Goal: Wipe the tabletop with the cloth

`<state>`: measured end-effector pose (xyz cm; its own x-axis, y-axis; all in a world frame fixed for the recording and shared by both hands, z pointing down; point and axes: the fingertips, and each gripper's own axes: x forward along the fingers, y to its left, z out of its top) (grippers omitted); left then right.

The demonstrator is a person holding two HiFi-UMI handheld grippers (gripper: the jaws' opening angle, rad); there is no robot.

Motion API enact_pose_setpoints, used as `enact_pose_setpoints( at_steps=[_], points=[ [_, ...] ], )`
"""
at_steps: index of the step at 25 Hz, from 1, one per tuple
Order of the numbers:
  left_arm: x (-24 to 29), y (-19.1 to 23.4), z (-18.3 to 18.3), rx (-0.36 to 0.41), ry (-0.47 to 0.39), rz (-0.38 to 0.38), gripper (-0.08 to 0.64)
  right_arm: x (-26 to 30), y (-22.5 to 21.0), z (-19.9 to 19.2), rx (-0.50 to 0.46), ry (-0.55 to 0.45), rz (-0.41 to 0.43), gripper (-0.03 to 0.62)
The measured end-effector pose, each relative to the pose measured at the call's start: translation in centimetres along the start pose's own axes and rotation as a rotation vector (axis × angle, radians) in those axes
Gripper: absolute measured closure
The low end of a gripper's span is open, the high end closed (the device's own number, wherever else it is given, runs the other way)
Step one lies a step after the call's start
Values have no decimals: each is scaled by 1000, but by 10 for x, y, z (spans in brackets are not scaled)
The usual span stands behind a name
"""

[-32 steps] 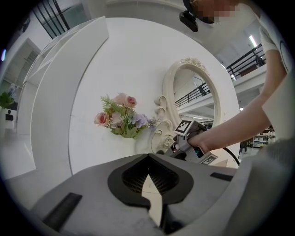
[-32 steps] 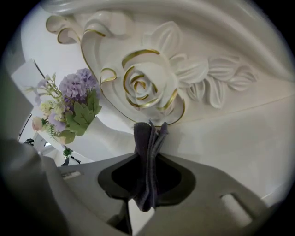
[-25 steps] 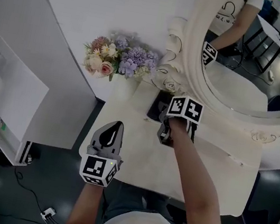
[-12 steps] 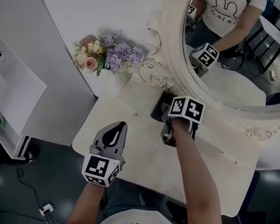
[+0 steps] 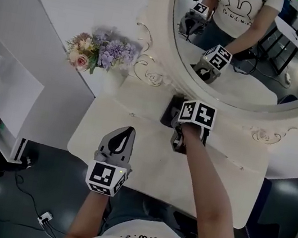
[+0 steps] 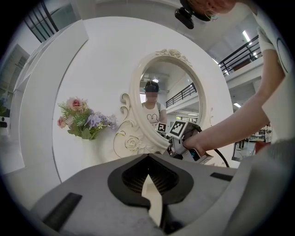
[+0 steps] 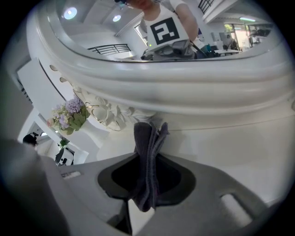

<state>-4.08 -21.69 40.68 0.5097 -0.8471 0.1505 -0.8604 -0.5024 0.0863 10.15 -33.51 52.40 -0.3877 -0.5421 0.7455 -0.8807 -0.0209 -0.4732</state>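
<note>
Okay, my right gripper (image 7: 146,186) has its fingers (image 7: 216,184) pinching the dark grey cloth (image 7: 146,147). The cloth is bunched and stands upright between them, at the back of the cream table (image 5: 142,160), just in front of the base of the oval mirror (image 5: 155,42). I can't tell if the cloth touches the table. My left gripper (image 5: 122,138) hovers over the table's near-left part, well apart from the cloth, with its fingers (image 6: 92,184) pressed together on nothing. A flower bunch (image 5: 99,50) stands left of the mirror.

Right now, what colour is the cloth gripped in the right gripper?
Dark grey: the cloth shows best in the right gripper view.
</note>
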Motion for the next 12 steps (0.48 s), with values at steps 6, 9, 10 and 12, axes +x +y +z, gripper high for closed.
enact_pose_setpoints(
  at_steps=[6,9,10,12],
  points=[
    [2,-26,-1,8,9,0,563,-17,-24,-1,-7,-3,-9,500],
    [3,-39,1,15,10,-4,563,-27,-37,-2,-8,-8,-16,500],
    [4,-44,1,17,11,-6,563,-30,-42,-2,-8,-10,-19,500],
    [5,-54,0,24,13,-11,563,-37,-52,-2,-8,-12,-24,500]
  ],
)
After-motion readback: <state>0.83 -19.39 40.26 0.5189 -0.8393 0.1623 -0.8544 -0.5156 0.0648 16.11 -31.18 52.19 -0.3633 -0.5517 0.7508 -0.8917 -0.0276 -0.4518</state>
